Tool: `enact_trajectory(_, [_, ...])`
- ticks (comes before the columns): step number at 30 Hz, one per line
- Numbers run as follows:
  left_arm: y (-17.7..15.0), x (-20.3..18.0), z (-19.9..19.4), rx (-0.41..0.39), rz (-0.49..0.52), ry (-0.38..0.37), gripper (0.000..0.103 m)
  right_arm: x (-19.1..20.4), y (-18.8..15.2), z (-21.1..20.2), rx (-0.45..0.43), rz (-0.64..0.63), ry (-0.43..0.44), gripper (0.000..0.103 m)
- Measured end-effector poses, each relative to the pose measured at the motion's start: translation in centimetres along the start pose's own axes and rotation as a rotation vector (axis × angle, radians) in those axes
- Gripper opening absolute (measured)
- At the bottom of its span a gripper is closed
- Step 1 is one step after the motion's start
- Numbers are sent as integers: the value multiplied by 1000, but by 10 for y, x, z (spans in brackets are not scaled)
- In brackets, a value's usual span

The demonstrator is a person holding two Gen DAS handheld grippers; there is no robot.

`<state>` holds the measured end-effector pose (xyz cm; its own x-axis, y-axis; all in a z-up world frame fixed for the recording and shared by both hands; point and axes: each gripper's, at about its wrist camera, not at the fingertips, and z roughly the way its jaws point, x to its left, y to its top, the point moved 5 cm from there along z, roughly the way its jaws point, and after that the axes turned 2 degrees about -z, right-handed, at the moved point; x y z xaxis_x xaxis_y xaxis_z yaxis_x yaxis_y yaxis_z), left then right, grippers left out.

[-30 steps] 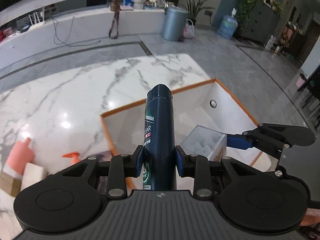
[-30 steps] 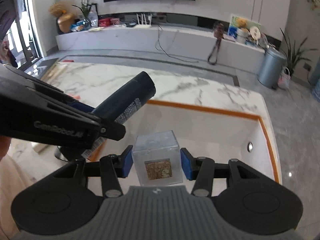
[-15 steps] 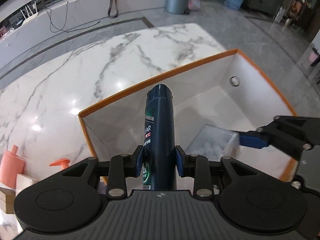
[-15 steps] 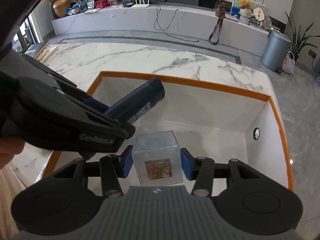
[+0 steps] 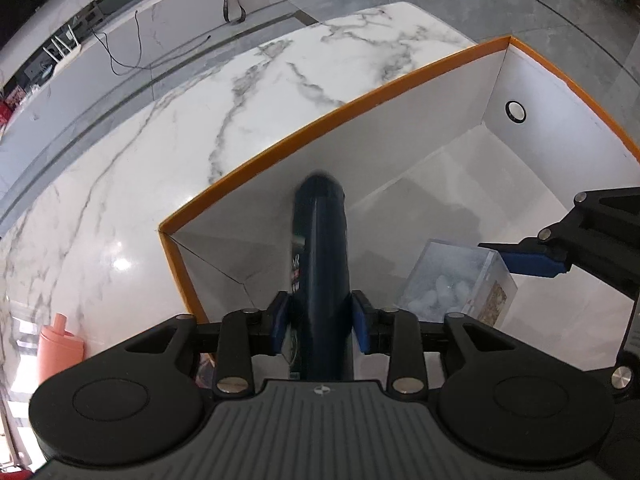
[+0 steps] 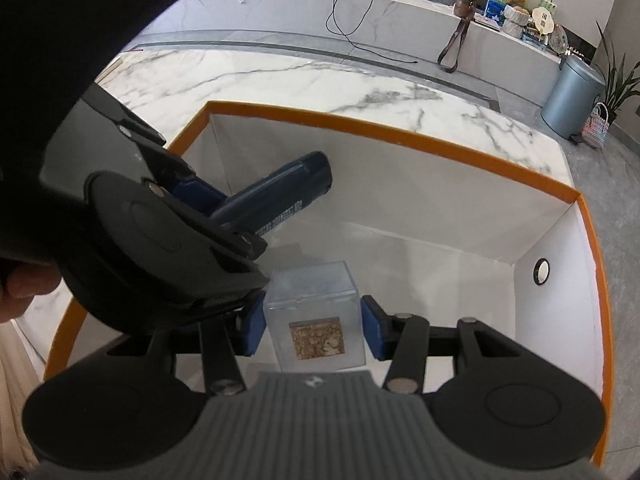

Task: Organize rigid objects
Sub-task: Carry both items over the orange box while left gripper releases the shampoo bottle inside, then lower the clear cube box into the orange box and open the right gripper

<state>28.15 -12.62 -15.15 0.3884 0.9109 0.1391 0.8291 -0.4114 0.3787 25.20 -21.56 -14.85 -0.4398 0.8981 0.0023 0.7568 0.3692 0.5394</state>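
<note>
Marble table carries a big white box with an orange rim, open top, floor bare apart from shadows; that's the drop target, so both grippers are tilted steeply down into it. Left gripper has the dark blue bottle between its blue pads, cap end pointing down-forward toward the near-left corner of the box; its jaws are opening right now, the bottle looks blurred and a sliver of gap shows at the pads, so I judge it's being released, not gripped. From the right wrist view the bottle hangs slanted over the box interior, not yet on the floor as far as I can tell. Right gripper is clamped on a clear plastic cube box with a brown patterned label on the near face, held low inside the box, just right of the bottle; contact with the floor can't be confirmed. Obstruction: the left gripper body crowds the left side of the right wrist view and sits just beside the cube, so the two tools are tight. Off-task items: a pink bottle on the table outside the box's left wall, a grey bin and a cable in the background.
</note>
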Motion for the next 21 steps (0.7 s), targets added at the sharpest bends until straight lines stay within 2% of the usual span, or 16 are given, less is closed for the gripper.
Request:
enact_trajectory(4, [2,2,-6,-23,2,21,44,0,-2,1,7,8,0,49])
enact_trajectory(11, [-1,14,-37,-133,-35,-23,50,3,-4,0,16,3,0,49])
enact_trajectory(13, [-2,20,-46,-169,-54,-10,57,4,-4,-1,21,7,3,50])
enact_trajectory(16, [-5,28,-59,-213,-63,29,60,3,-3,2,34,16,8,50])
enact_trajectory(18, [-8,36,-61,-209,-79,42,62,3,-4,4,47,16,3,50])
enact_trajectory(21, [-15,49,-58,-164,-129,39,62,2,-4,8,67,17,-6,50])
